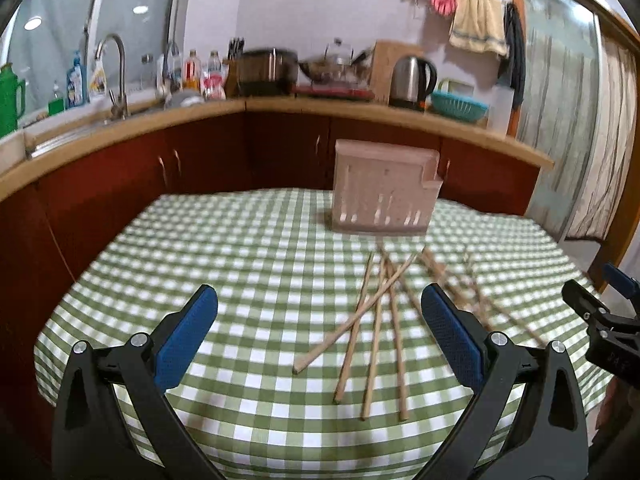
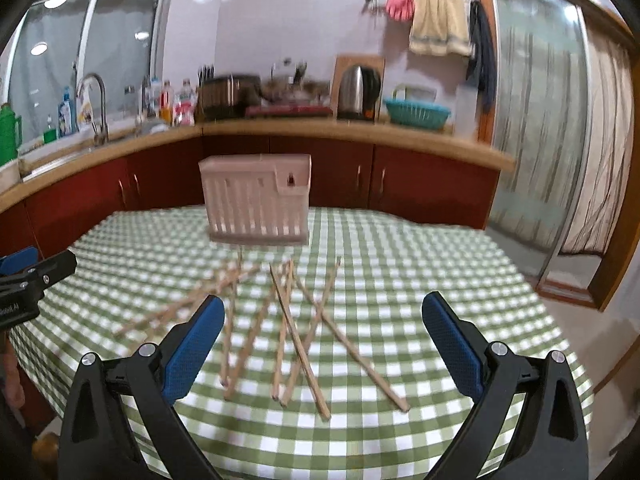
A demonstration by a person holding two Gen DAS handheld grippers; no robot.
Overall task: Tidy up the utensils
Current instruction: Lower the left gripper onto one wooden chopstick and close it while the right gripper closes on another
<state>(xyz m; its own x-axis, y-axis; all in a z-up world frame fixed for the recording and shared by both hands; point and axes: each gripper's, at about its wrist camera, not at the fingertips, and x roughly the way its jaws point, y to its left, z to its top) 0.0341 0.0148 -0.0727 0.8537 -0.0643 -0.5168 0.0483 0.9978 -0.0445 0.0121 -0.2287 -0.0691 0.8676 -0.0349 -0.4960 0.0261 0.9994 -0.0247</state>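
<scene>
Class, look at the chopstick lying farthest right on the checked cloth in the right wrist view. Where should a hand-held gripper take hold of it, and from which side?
Probably at its near half, from above. The rightmost chopstick lies flat on the tablecloth, and its near end runs clear of the others, while farther up it crosses another stick. The right hand-held gripper is open; set its fingers across the thin shaft.
</scene>
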